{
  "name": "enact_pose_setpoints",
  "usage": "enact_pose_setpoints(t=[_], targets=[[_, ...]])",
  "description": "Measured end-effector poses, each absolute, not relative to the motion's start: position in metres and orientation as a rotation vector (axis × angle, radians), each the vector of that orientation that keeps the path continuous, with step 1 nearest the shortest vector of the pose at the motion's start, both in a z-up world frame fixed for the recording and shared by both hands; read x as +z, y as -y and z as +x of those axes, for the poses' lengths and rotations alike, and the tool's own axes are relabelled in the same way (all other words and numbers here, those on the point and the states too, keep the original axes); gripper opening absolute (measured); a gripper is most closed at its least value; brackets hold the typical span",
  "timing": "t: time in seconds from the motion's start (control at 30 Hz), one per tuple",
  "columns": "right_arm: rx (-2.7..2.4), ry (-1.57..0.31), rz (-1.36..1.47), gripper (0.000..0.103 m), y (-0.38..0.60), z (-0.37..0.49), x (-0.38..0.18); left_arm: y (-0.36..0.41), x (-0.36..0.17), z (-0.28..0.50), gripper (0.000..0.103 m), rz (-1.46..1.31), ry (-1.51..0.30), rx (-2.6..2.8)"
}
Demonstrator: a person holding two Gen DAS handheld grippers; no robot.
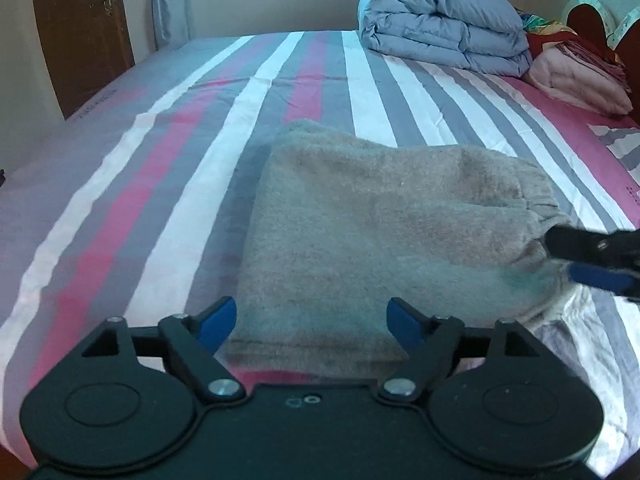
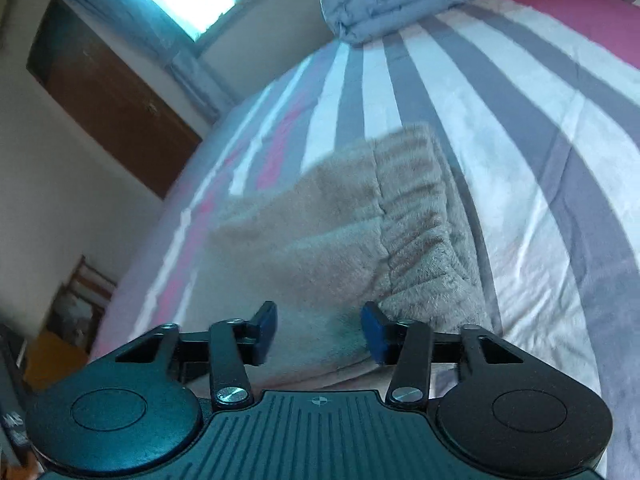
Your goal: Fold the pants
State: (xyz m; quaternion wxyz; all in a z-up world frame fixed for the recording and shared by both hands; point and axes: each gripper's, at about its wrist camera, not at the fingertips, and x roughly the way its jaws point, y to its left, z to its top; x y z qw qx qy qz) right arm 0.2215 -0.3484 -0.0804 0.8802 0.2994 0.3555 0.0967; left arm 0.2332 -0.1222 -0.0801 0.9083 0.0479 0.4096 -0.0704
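Note:
Fuzzy grey-beige pants (image 1: 384, 232) lie folded into a thick rectangle on the striped bed sheet (image 1: 200, 152). My left gripper (image 1: 312, 326) is open at the fold's near edge, jaws wide apart, holding nothing. My right gripper (image 1: 560, 256) comes in from the right at the elastic waistband corner (image 1: 536, 204). In the right wrist view the right gripper (image 2: 318, 332) is open, its blue pads either side of the waistband end of the pants (image 2: 360, 240), the right pad touching the fabric.
A folded light-blue duvet (image 1: 440, 24) sits at the far end of the bed, with a pink blanket (image 1: 580, 76) to its right. A brown wardrobe door (image 1: 80, 32) stands left. The bed's left edge drops toward the floor (image 2: 60, 344).

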Motion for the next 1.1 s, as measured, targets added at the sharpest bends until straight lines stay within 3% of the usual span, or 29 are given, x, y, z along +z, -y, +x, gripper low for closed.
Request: enact_pose_setpoints(t=[0.07,0.1,0.27,0.73,1.1], targets=[[0.163,-0.704,0.572,0.085,0.342,0.210,-0.062,0.122,-0.071,0.222,0.081,0.101,-0.836,-0.128],[0.157,-0.685,0.550,0.087,0.340,0.202,-0.055,0.122,-0.066,0.216,0.086,0.096,-0.832,-0.122],[0.134,-0.690,0.559,0.091,0.336,0.169,-0.039,0.126,-0.045,0.188,0.096,0.115,-0.825,-0.115],[0.135,-0.636,0.549,0.095,0.313,0.072,0.005,0.124,0.009,0.087,0.097,0.164,-0.710,-0.096],[0.171,-0.507,0.424,0.099,0.276,-0.012,0.039,0.110,0.024,0.010,0.097,0.168,-0.615,-0.101]])
